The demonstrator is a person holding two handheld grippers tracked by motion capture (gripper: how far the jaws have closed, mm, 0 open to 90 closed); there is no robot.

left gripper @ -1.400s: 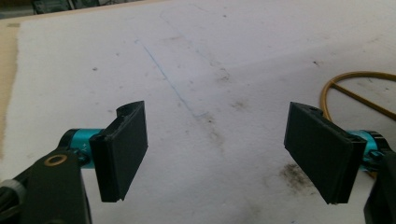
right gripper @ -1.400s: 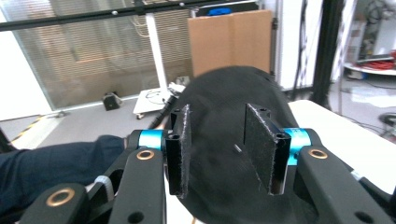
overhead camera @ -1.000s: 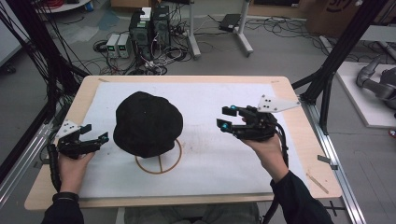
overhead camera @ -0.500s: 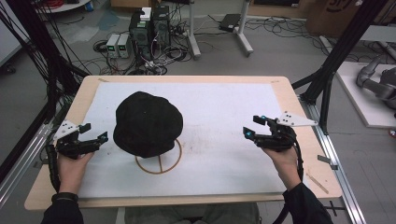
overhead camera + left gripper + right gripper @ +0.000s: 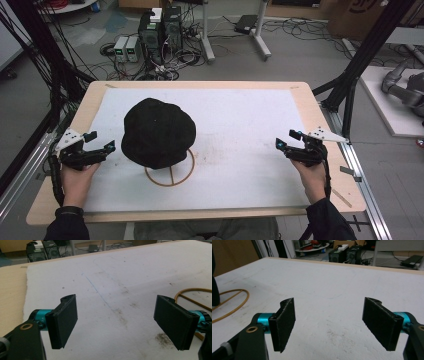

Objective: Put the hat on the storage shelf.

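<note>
A wooden bench seen from above, covered with a white mat that is stained in places. A black hat sits on a stand whose brown ring base rests on the mat left of the middle, nearer the bench's front edge than its back edge. The hat covers the top of the stand and overhangs part of the ring.

A person's forearms come in from the front edge. The left hand-held gripper hovers just left of the hat, near the bench's left edge, with its jaws pointing toward the hat. In the left gripper view its two black pads stand wide apart with only bare mat between them, so it is released. The right hand-held gripper is near the bench's right edge, well apart from the hat. Its jaws have just been opening; in the right gripper view the pads stand wide apart with nothing between them, so it too is released.

Judging by this, the hat appears already set on its stand, and neither gripper touches it. Little seems left beyond resting the grippers, unless the hat needs straightening.
</note>
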